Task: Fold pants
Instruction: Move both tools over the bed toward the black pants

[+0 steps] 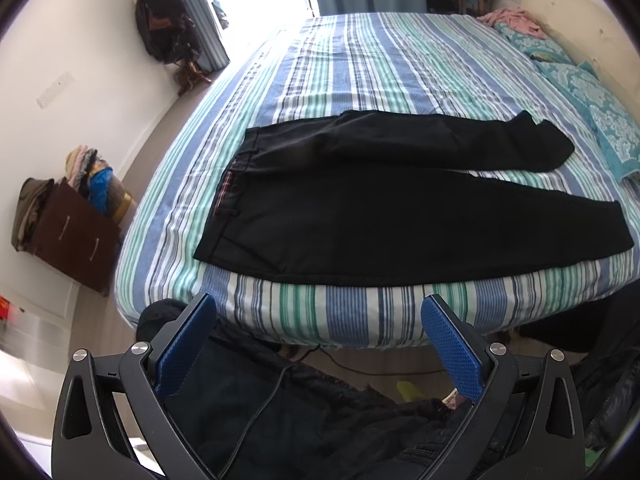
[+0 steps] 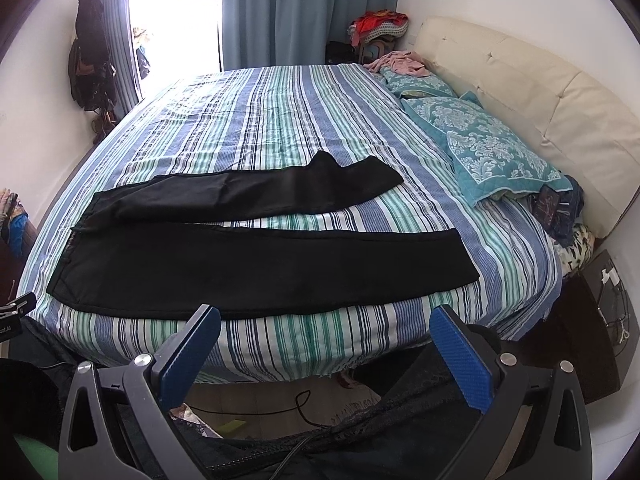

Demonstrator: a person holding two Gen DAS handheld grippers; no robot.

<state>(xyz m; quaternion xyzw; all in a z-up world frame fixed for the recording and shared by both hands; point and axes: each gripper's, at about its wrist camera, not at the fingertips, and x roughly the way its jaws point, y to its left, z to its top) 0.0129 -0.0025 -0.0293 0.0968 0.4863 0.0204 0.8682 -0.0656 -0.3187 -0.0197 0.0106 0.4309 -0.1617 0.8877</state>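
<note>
Black pants (image 1: 360,208) lie flat on the striped bed (image 1: 360,60), waistband to the left, both legs spread apart and pointing right. They also show in the right wrist view (image 2: 260,264) near the bed's front edge. My left gripper (image 1: 318,312) is open and empty, held off the bed's front edge, below the pants' near leg. My right gripper (image 2: 326,322) is open and empty, also in front of the bed edge below the near leg. Neither touches the pants.
Teal patterned pillows (image 2: 492,152) and a cream headboard (image 2: 540,92) are at the right. A brown drawer unit (image 1: 76,236) piled with clothes stands on the left floor. Dark clothing and a cable (image 2: 304,404) lie on the floor below the grippers.
</note>
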